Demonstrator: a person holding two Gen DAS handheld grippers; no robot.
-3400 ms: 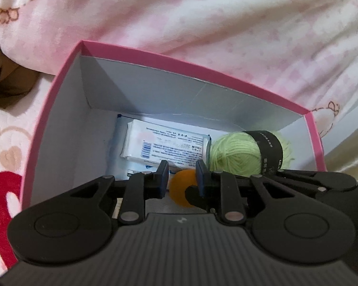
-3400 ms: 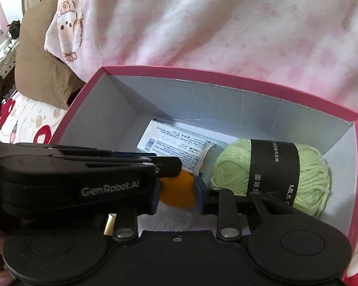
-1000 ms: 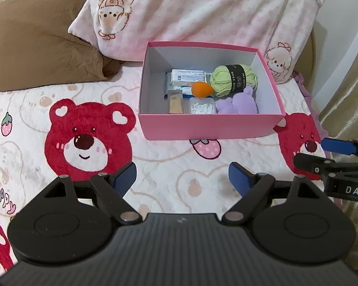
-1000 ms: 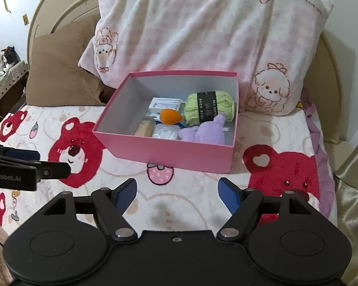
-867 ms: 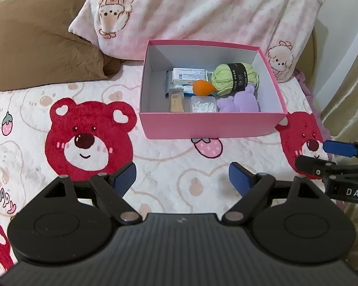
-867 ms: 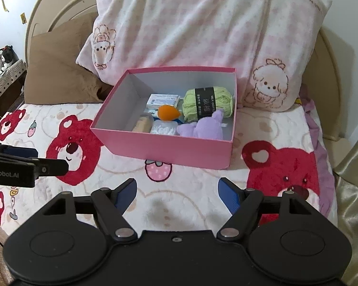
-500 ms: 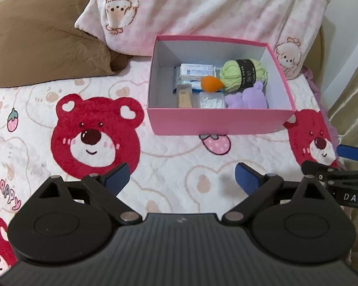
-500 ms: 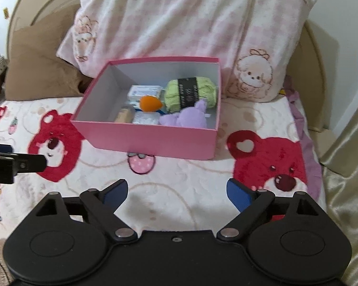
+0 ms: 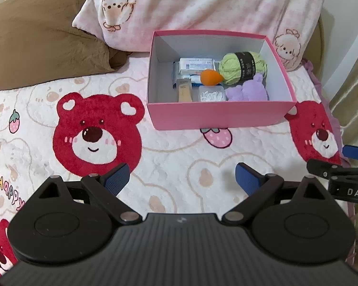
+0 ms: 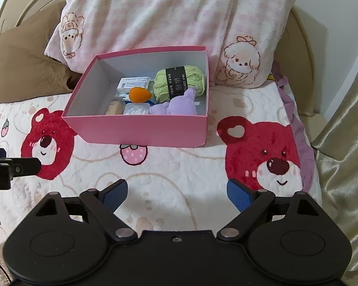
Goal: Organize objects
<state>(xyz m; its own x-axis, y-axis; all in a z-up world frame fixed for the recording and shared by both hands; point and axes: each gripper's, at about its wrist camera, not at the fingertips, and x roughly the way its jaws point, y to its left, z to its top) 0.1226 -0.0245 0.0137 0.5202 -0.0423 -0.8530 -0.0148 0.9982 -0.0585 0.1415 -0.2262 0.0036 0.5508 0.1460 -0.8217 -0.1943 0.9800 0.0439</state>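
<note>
Both tongs hang over the bed with nothing between their blue pads. The left tongs [image 9: 181,177] stand spread wide above the white bedspread [image 9: 179,157] printed with red bears, and the right tongs [image 10: 176,191] are spread just as wide; the jaws of both have just been opening, and only bare bedspread shows in each gap. Ahead of both tongs, well apart from the fingertips, sits the pink box [image 9: 217,114] with its grey-white inside, resting on the bedspread against the pink-and-white pillow [image 9: 202,7] behind it. Everything to be organized lies inside that box: a ball of green yarn [image 9: 242,68] with a black band in the far right corner, a white wipes packet [image 9: 195,64] at the far wall to the left of the yarn, an orange teardrop sponge [image 9: 211,77] touching the packet and just beside the yarn, a purple plush toy [image 9: 247,91] in the near right corner in front of the yarn, a clear case of cotton swabs [image 9: 211,94] to the left of the plush, and a beige tube [image 9: 185,90] left of that case. The left part of the box floor is bare. A brown pillow [image 9: 43,35] lies far ahead and to the left of the left tongs. From the left wrist view the right tongs reach in at the right edge; from the right wrist view the left tongs show at the left edge.
</note>
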